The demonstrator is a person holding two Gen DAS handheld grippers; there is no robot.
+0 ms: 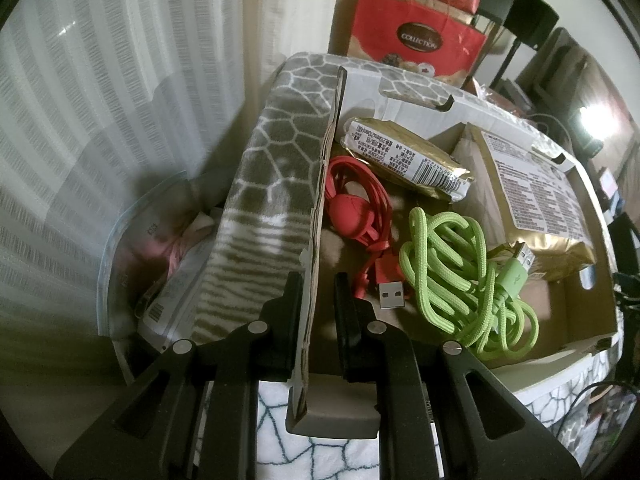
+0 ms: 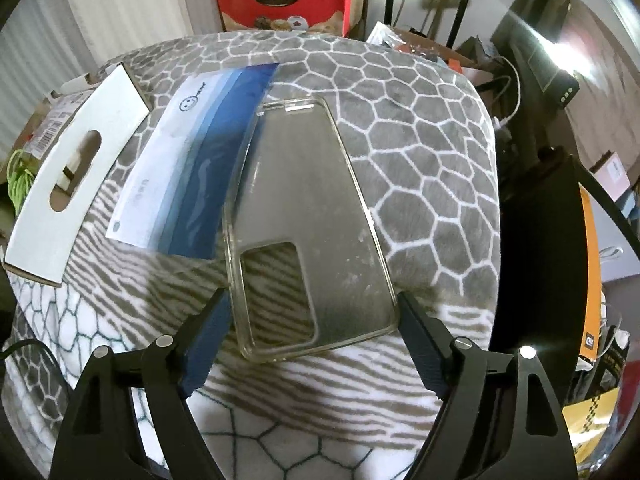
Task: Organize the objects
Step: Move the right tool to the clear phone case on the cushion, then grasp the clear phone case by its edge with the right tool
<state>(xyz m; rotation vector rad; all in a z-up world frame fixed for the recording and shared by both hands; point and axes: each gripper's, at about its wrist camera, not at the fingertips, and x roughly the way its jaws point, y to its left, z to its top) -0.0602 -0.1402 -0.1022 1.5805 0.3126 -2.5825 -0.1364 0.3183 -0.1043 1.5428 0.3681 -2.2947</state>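
So cables & snack packs (image 1: 404,160) already sit in box (image 1: 316,240), whose wall left gripper (image 1: 318,300) pinches, while right gripper (image 2: 312,320) gapes wide around clear phone case (image 2: 304,216), not yet gripped, w/ blue card (image 2: 192,168) left on blanket (image 2: 420,152).

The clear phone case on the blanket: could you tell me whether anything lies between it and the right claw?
Nothing visible does. The right claw stands open astride the near end of the clear phone case; the blue-and-white card lies beside it, partly under its left edge.

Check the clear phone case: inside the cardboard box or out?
Out. The clear phone case lies flat on the patterned blanket, beside the cardboard box.
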